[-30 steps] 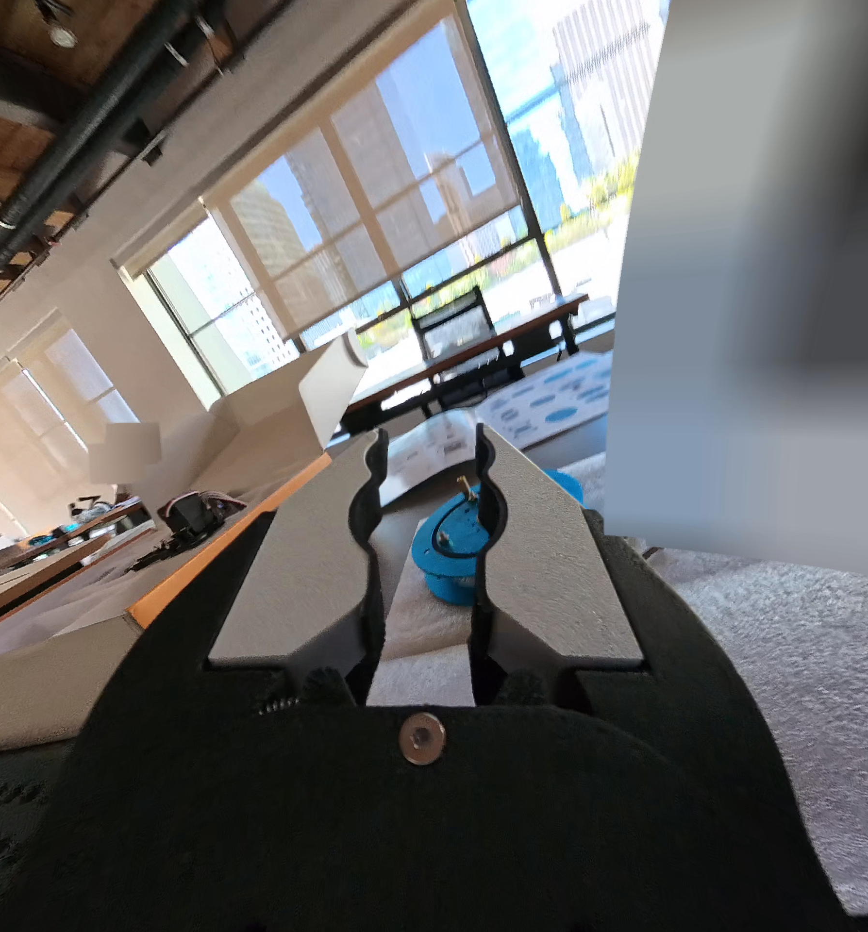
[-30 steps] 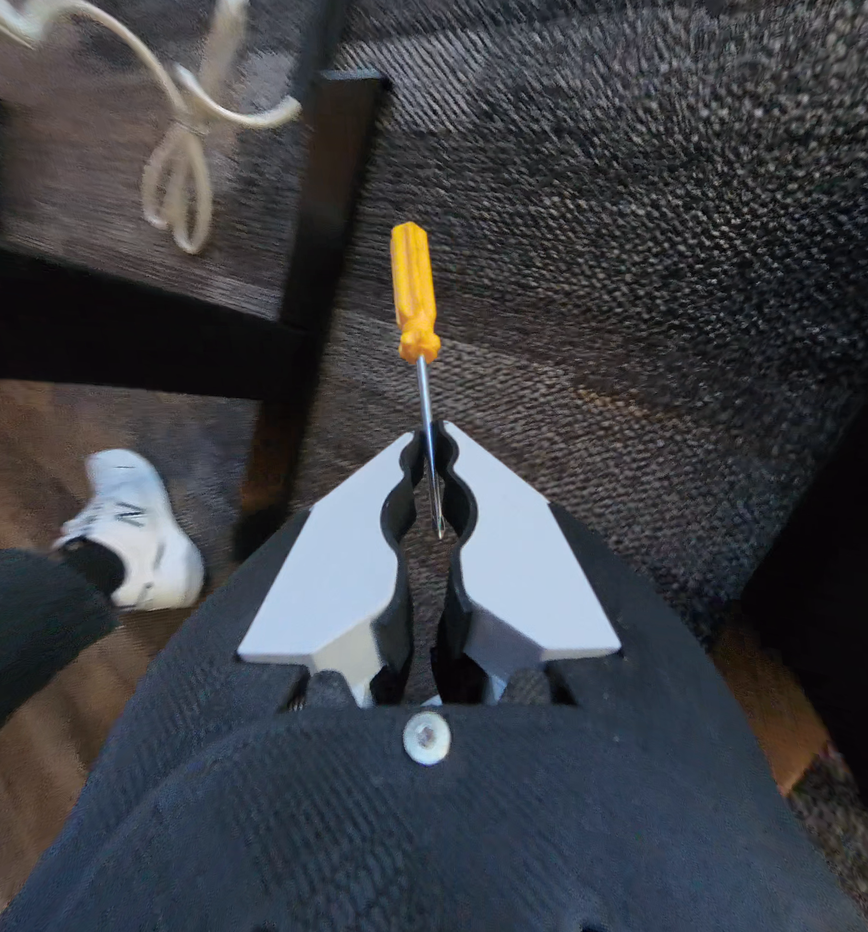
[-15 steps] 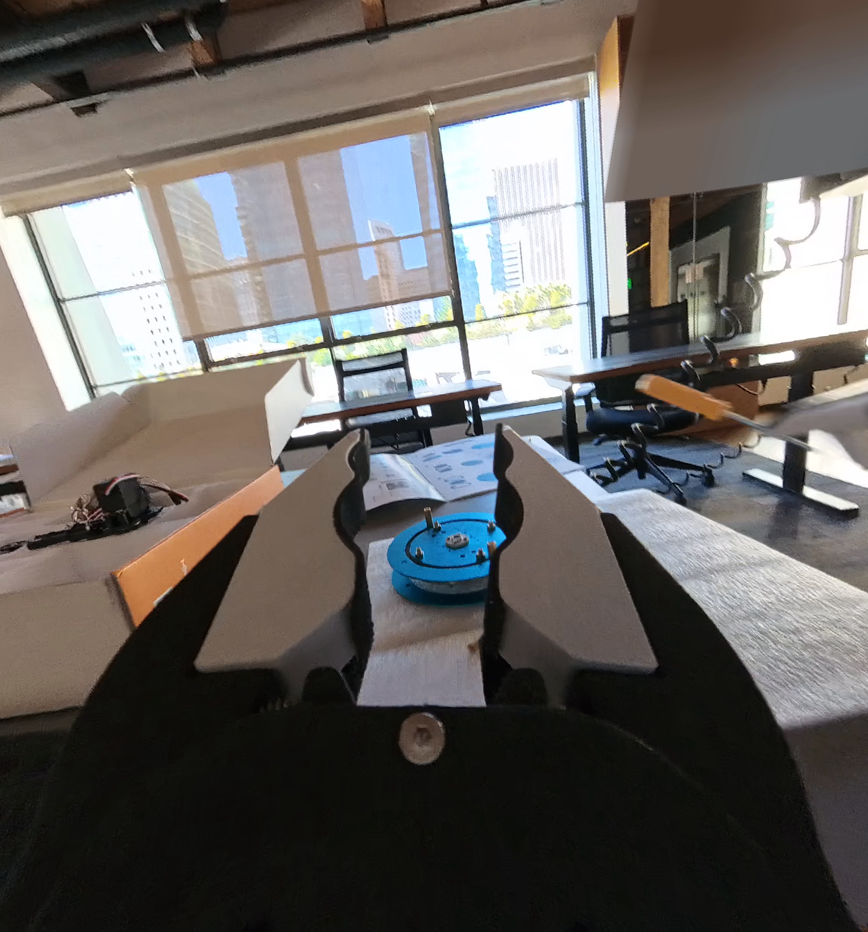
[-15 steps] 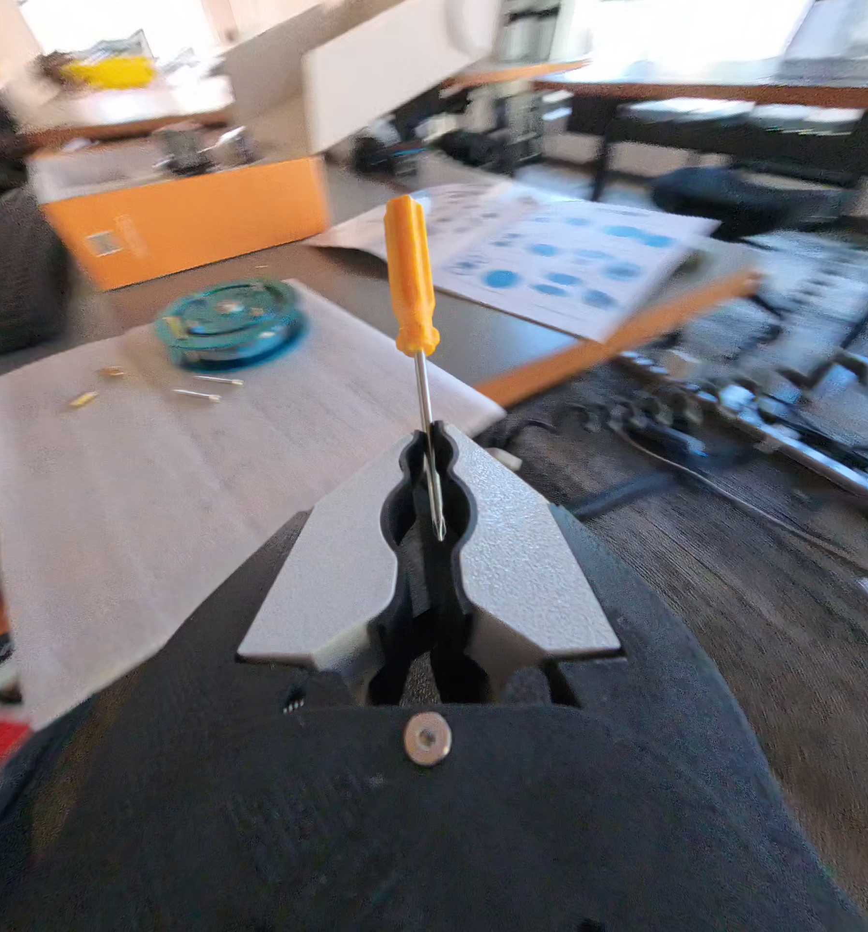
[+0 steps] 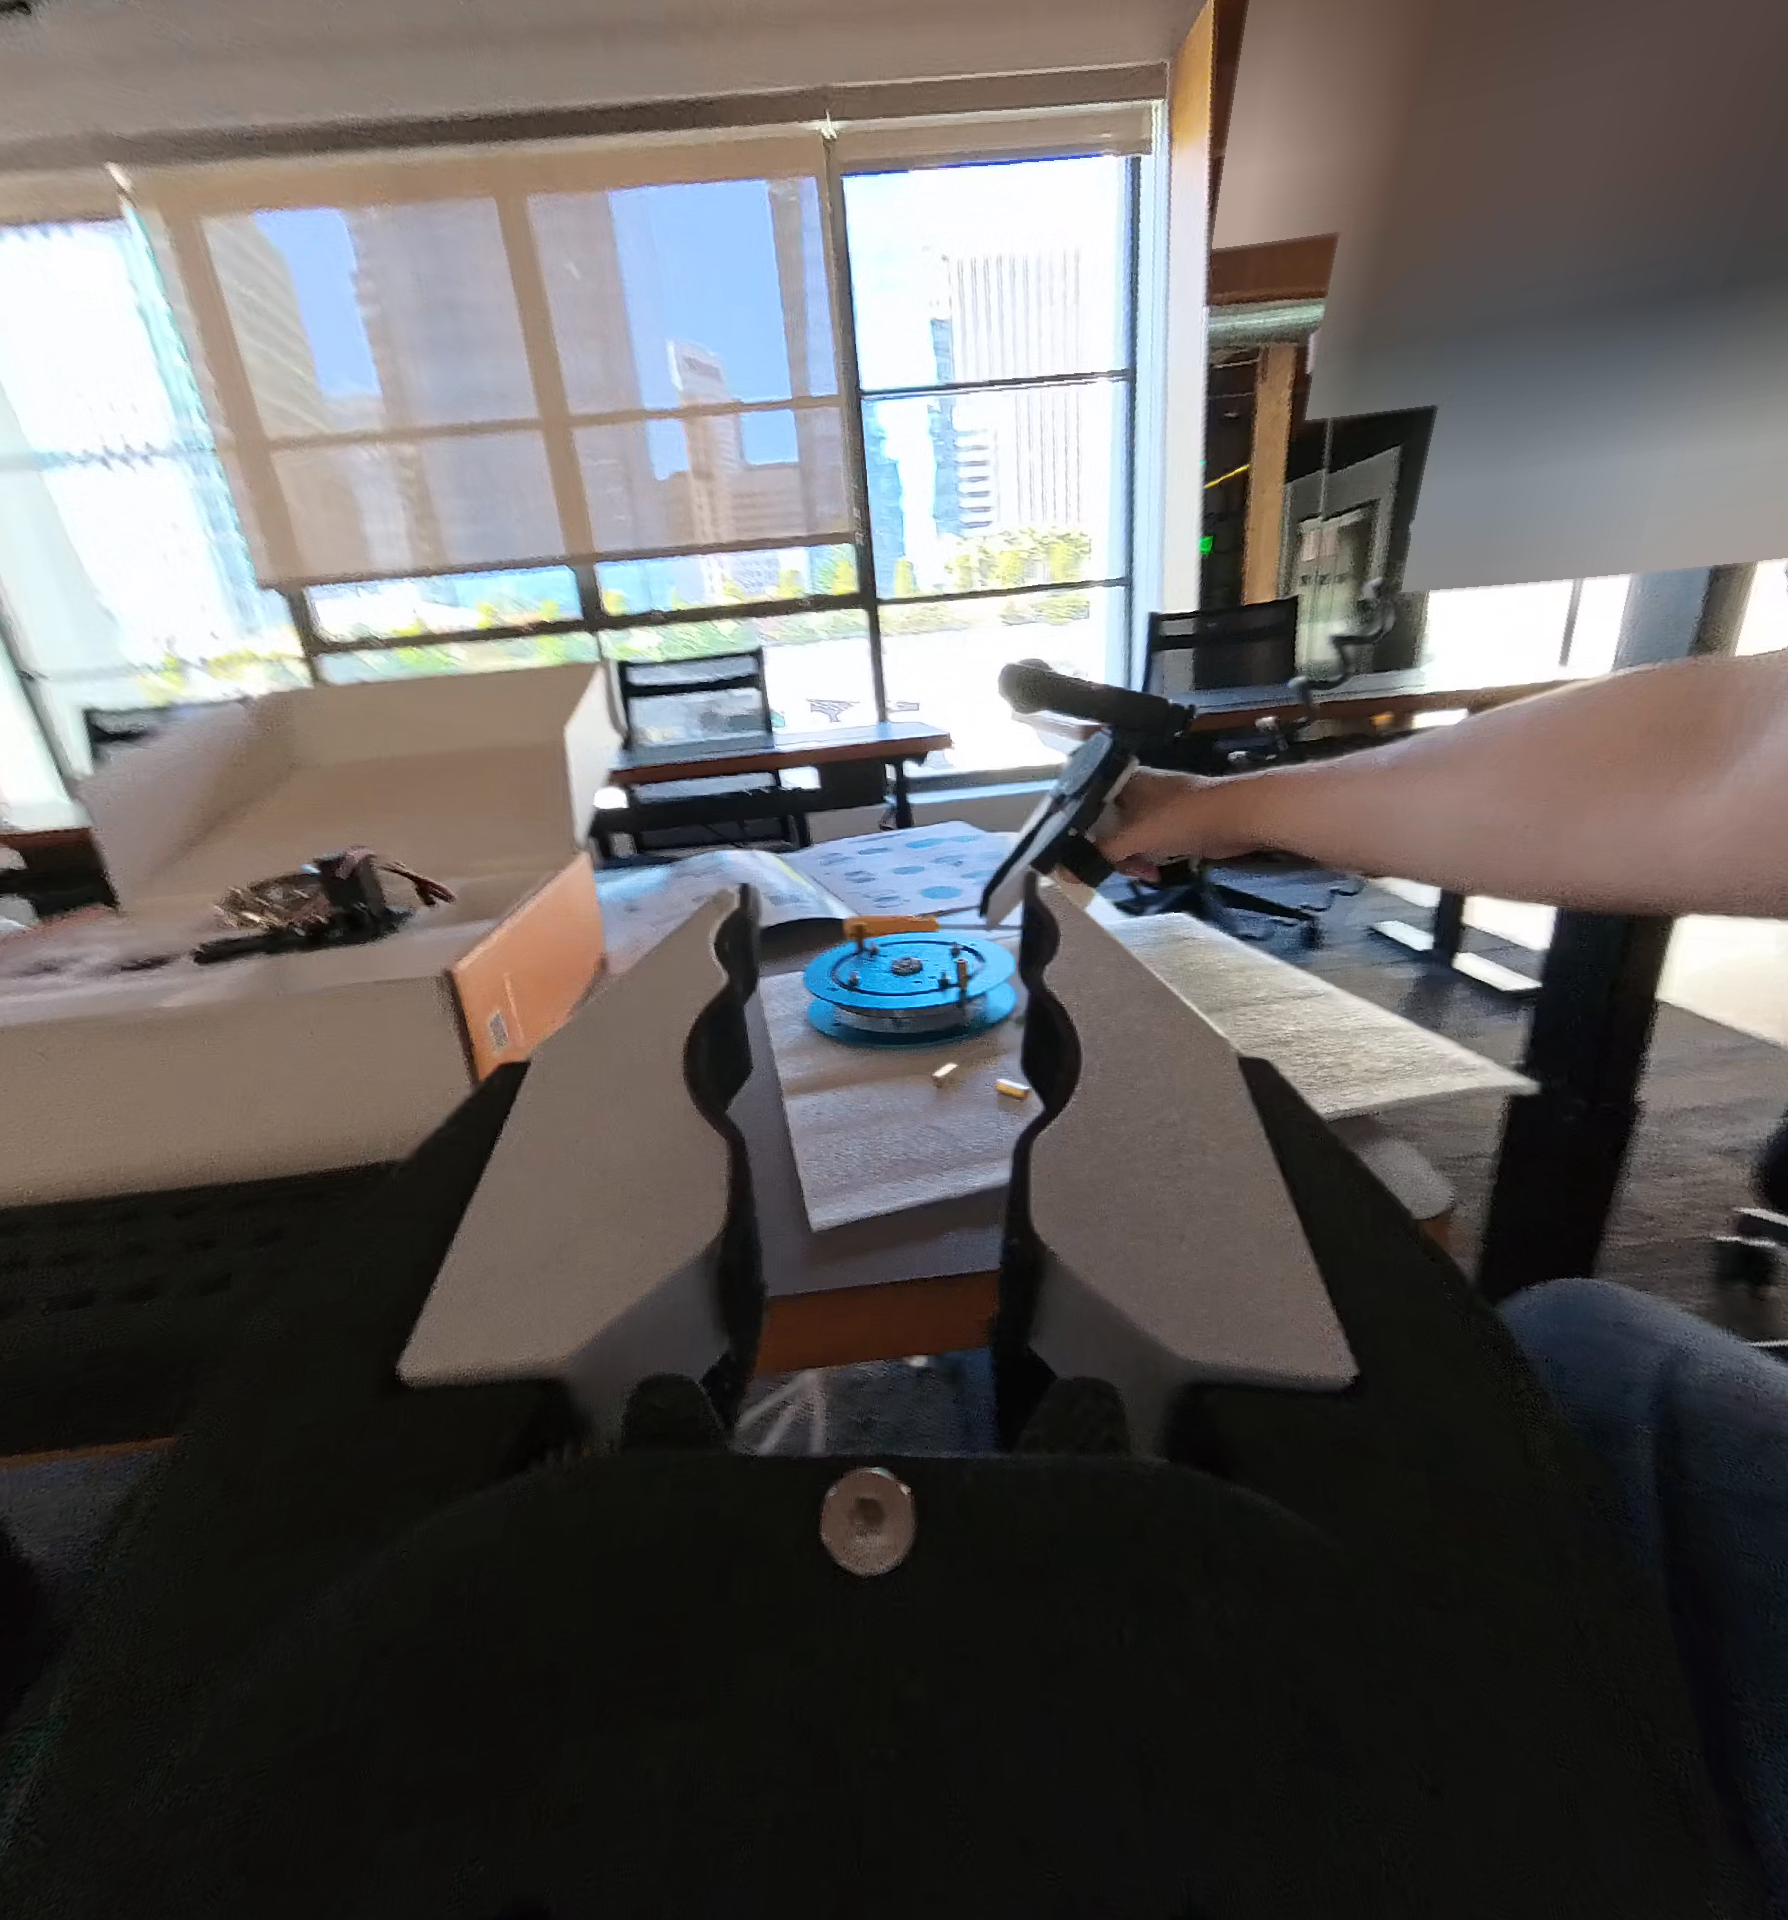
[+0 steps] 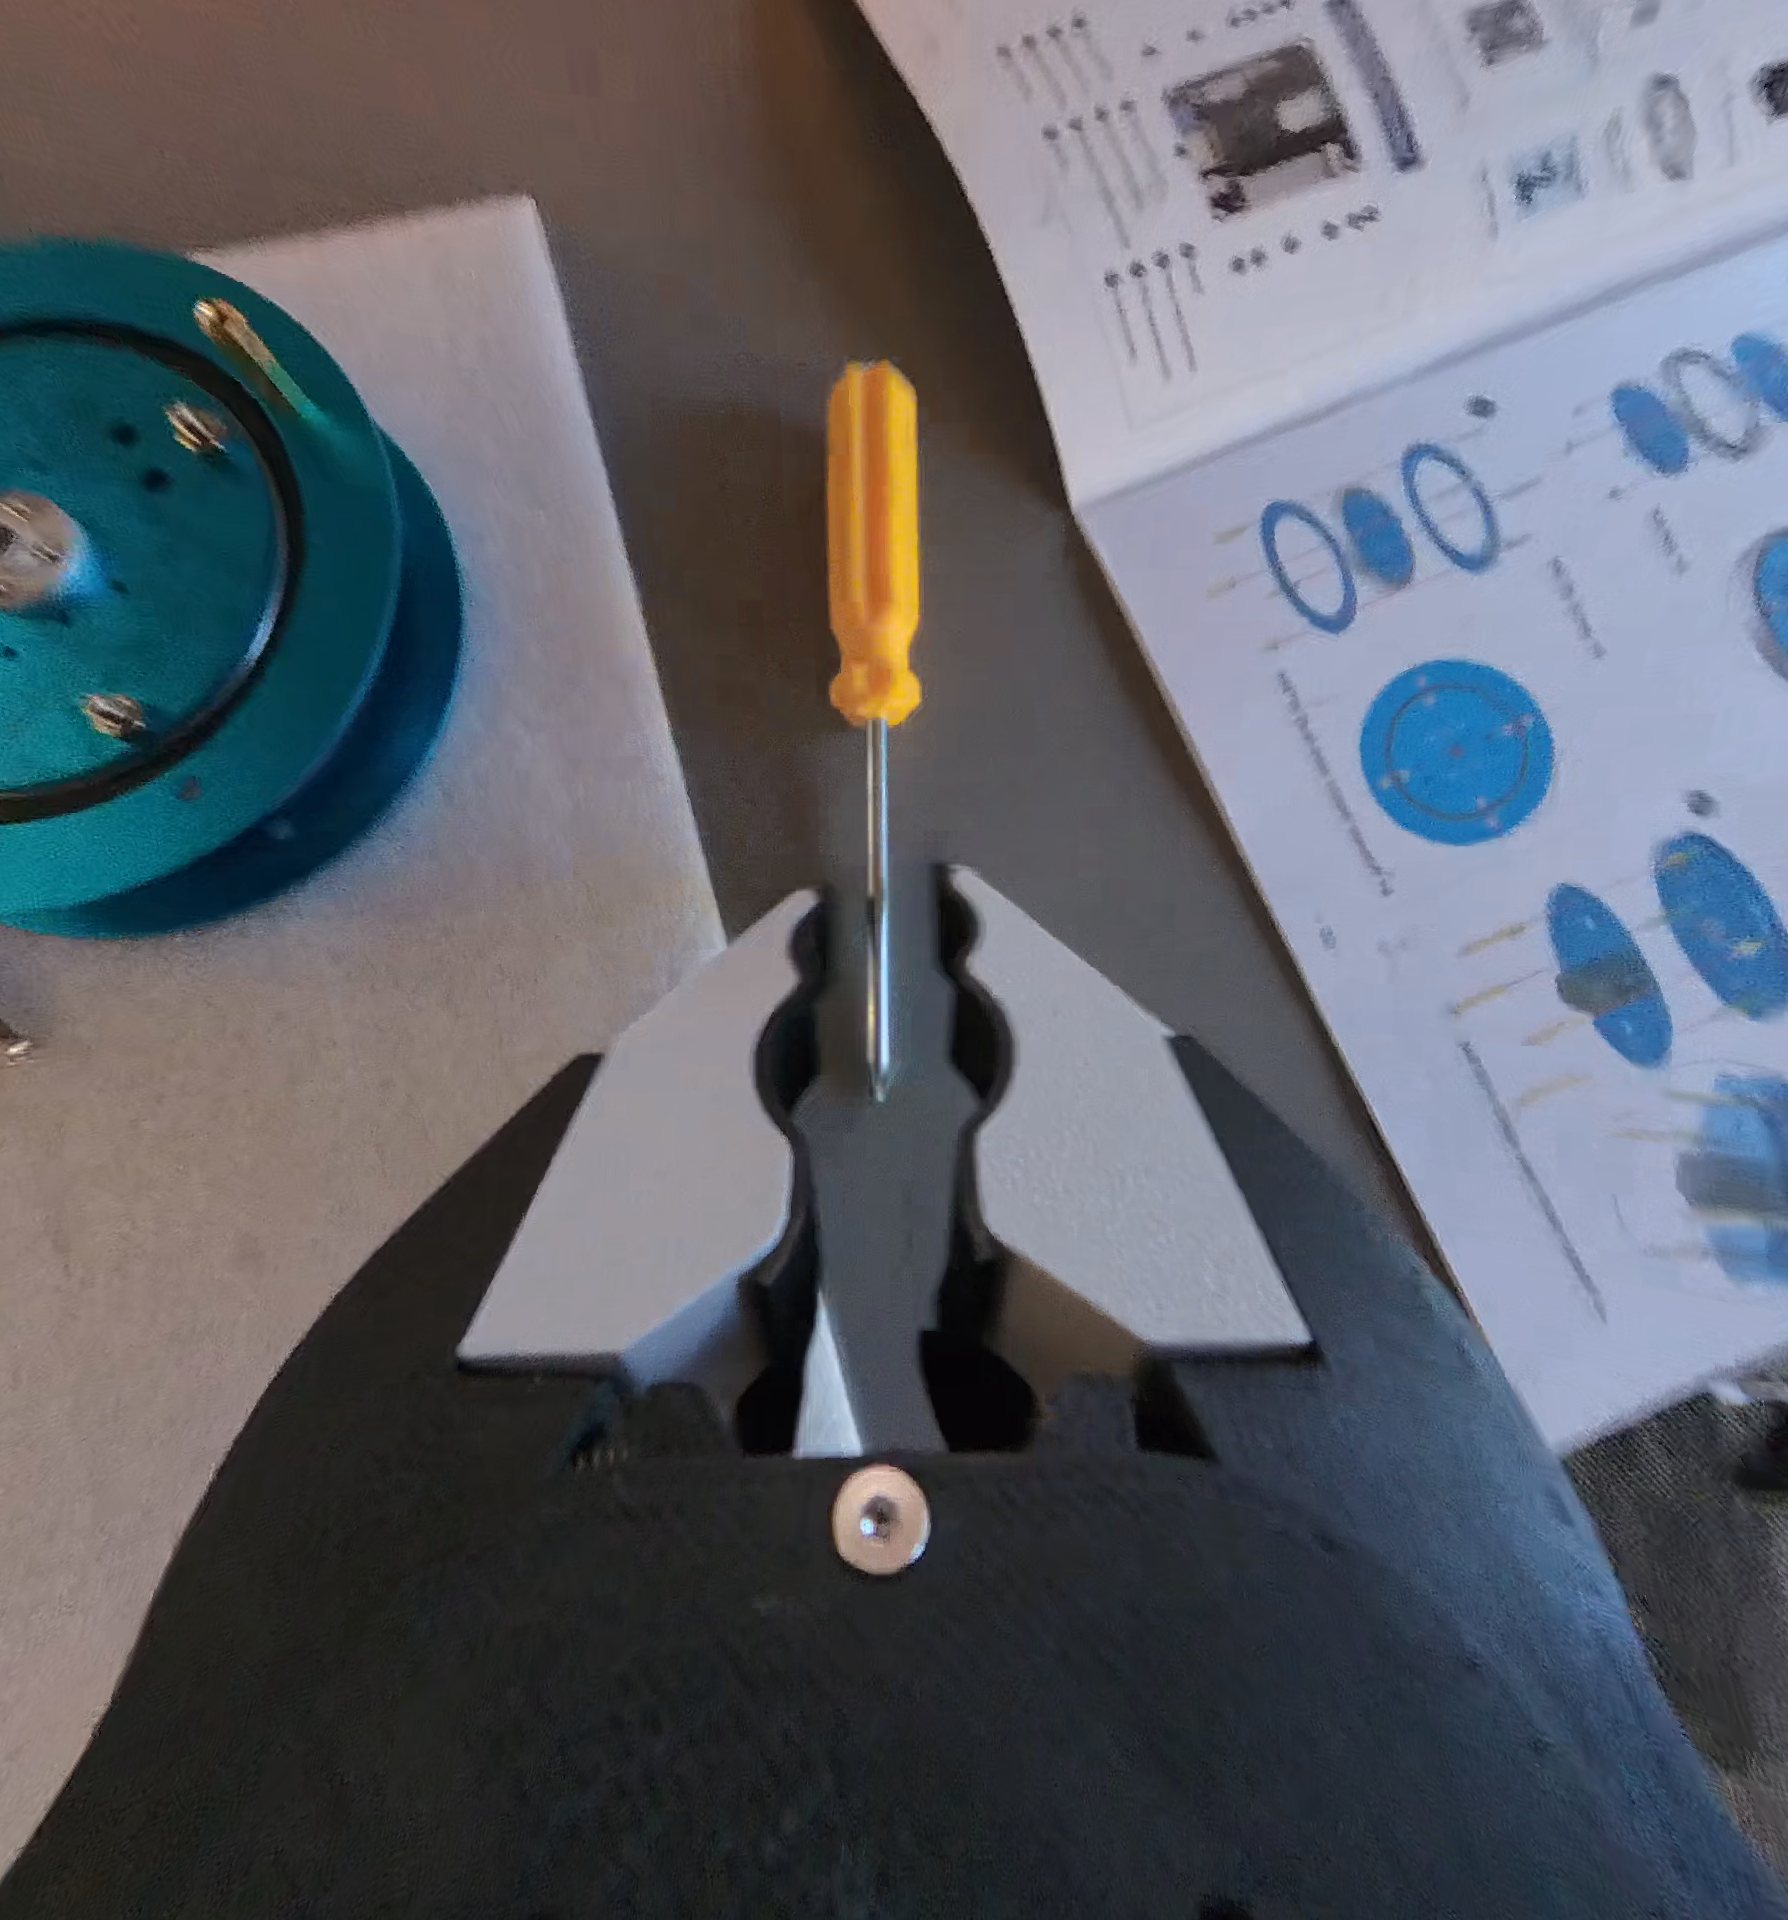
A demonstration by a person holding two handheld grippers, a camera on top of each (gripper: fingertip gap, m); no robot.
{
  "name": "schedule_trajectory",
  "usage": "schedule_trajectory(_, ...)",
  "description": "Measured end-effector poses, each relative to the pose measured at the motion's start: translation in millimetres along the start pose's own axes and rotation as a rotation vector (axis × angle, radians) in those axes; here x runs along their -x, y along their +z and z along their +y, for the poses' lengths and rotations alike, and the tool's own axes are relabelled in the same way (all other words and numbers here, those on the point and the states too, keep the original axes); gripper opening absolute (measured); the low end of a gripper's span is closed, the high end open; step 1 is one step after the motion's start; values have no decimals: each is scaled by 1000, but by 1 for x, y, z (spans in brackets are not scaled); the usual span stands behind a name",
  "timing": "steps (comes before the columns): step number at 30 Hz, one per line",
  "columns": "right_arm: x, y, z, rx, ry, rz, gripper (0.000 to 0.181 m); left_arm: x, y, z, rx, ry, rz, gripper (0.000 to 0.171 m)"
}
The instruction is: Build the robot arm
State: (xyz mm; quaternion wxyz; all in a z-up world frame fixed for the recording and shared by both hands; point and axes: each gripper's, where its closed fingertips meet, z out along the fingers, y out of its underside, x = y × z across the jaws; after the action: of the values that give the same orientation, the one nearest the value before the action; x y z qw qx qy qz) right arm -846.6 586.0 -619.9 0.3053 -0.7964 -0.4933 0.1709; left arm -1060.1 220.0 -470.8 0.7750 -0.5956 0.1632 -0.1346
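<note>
My right gripper is open just above the grey table top. The thin steel shaft of an orange-handled screwdriver lies between its jaws with a gap on each side. A blue round metal assembly with a black ring, screws and a brass post sits to its left on a white foam sheet. My left gripper is open and empty, held off the table's near edge and pointing at the blue assembly. The right gripper and the screwdriver handle show just behind the assembly.
An open instruction booklet lies right of the screwdriver. Two small brass parts lie on the foam sheet. A white and orange box stands at the left. A person's forearm reaches in from the right. The left gripper's tips are roughly 45 centimeters from the right gripper's.
The right gripper swung from the floor up over the table, came down beside the blue assembly, and its jaws opened off the screwdriver shaft. The left gripper pulled back and levelled out.
</note>
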Motion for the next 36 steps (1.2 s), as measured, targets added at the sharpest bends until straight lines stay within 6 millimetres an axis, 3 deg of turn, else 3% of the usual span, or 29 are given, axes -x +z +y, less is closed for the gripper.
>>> schedule_trajectory(2, 3, -21, -1, -42, 6, 100, 25, 6, 0, -3, 20, -79, 55, 60)
schedule_trajectory(5, 31, -78, -21, -285, 2, 272, 26, 13, -11, -5, 52, -130, 110, 64)
schedule_trajectory(8, 99, -126, -25, -529, 75, 246, 35, 22, -33, 8, 123, -159, 102, 63)
schedule_trajectory(13, 205, -148, 17, -601, 170, 71, 44, 24, -57, 23, 274, -250, 143, 58)
schedule_trajectory(16, 234, -150, 42, -567, 116, 80, 42, 29, -54, 20, 320, -198, 150, 55)
schedule_trajectory(18, 237, -154, 47, -551, 85, 121, 41, 29, -45, 16, 337, -220, 176, 53)
schedule_trajectory(22, 233, -152, 52, -532, 106, 153, 31, 24, -13, 13, 409, -261, 327, 50)
schedule_trajectory(25, 237, -144, 57, -503, 136, 114, 26, 16, 29, 11, 440, -219, 444, 46)
schedule_trajectory(28, 237, -142, 65, -470, 167, 77, 22, 11, 77, 31, 474, -148, 501, 47)
schedule_trajectory(32, 240, -159, 65, -549, 249, 10, 16, 8, 139, 64, 496, -189, 535, 41)
schedule_trajectory(36, 226, -175, 51, -626, 289, -6, 13, 13, 197, 55, 414, -198, 544, 40)
